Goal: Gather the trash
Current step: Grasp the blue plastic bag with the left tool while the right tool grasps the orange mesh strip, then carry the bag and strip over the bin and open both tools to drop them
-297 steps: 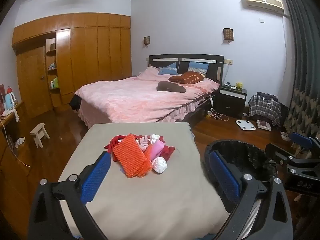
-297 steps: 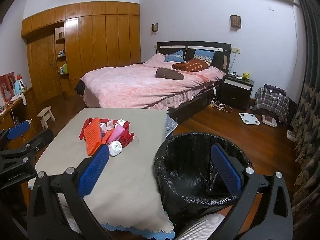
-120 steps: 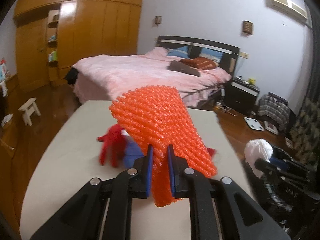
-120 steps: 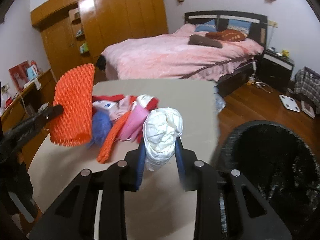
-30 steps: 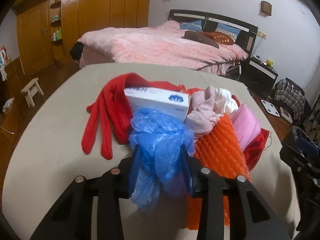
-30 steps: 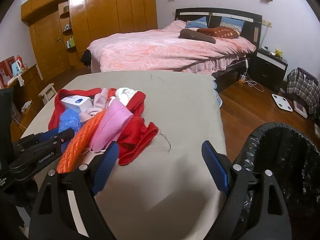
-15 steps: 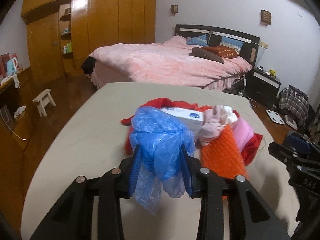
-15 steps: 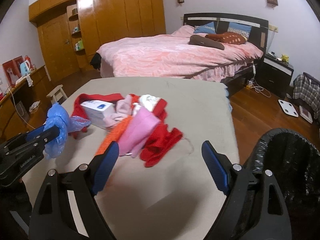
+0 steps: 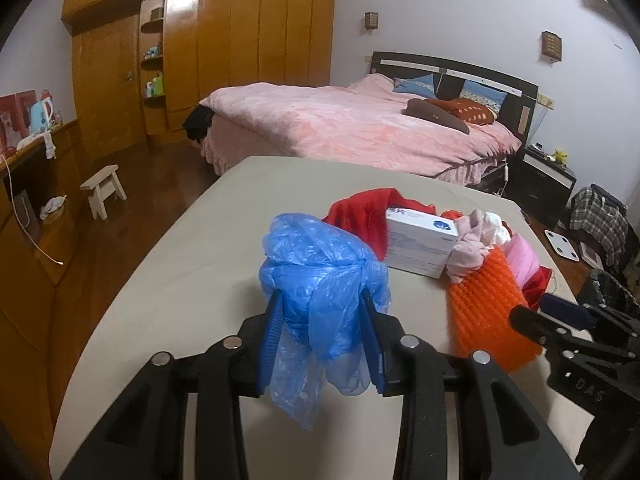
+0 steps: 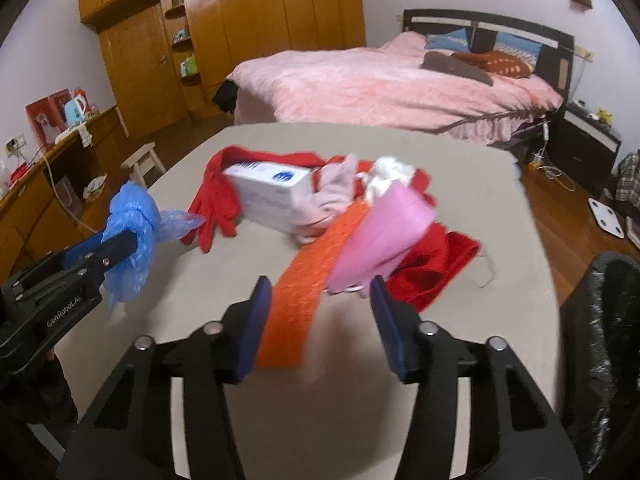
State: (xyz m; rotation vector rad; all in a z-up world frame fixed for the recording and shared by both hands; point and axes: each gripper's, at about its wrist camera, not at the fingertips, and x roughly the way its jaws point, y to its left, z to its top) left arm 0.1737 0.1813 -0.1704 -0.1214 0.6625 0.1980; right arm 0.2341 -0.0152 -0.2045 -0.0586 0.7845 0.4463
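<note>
My left gripper point(image 9: 322, 312) is shut on a crumpled blue plastic bag point(image 9: 320, 272) and holds it above the beige table point(image 9: 200, 272); it also shows at the left of the right wrist view point(image 10: 132, 236). My right gripper point(image 10: 322, 292) is open and empty, low over the near end of the trash pile, just in front of an orange foam net point(image 10: 308, 276) and a pink piece point(image 10: 380, 236). The pile also holds a white box point(image 10: 268, 188), red cloth point(image 10: 212, 200) and pale pink and white scraps point(image 10: 340, 188). The black-lined trash bin point(image 10: 600, 344) stands at the table's right.
A pink bed point(image 9: 352, 128) stands behind the table, with a dark nightstand point(image 9: 548, 168) to its right. Wooden wardrobes point(image 9: 224, 48) line the back wall. A small white stool point(image 9: 104, 184) and a wooden counter point(image 9: 28, 160) are at the left.
My left gripper has lifted the blue bag up and back from the pile. My right gripper has moved in close to the orange net and pink piece, and its jaws have narrowed.
</note>
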